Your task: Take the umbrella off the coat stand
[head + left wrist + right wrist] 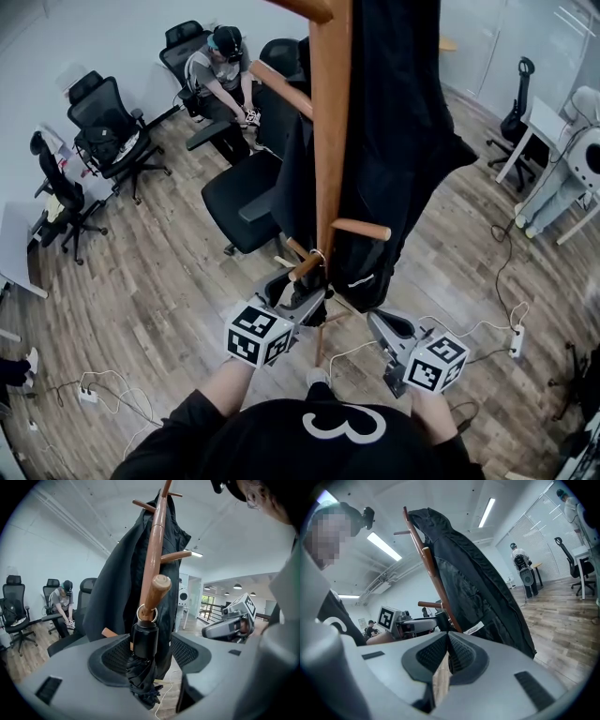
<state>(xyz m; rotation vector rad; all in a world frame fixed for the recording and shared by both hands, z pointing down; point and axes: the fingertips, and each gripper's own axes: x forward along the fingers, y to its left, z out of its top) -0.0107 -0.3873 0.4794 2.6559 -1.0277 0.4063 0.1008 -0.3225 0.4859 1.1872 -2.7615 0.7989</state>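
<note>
Dark sleeves reach up from the bottom edge of the head view, each hand holding a gripper over a wood floor. Ahead stands a wooden coat stand (330, 141) with a long black coat (403, 122) draped down its right side. Office chairs (108, 127) line the far left wall, and a seated person (220, 75) is there.

In the head view the left gripper (298, 291) is at the stand's lower part. Its jaws are spread wide on either side of a folded black umbrella (143, 644), with a gap showing on the right. The umbrella hangs handle-up from a lower peg (154, 595) by a small metal ring (147, 613). The right gripper (448, 637) hovers just right of the stand, jaws pressed together on nothing.
</note>
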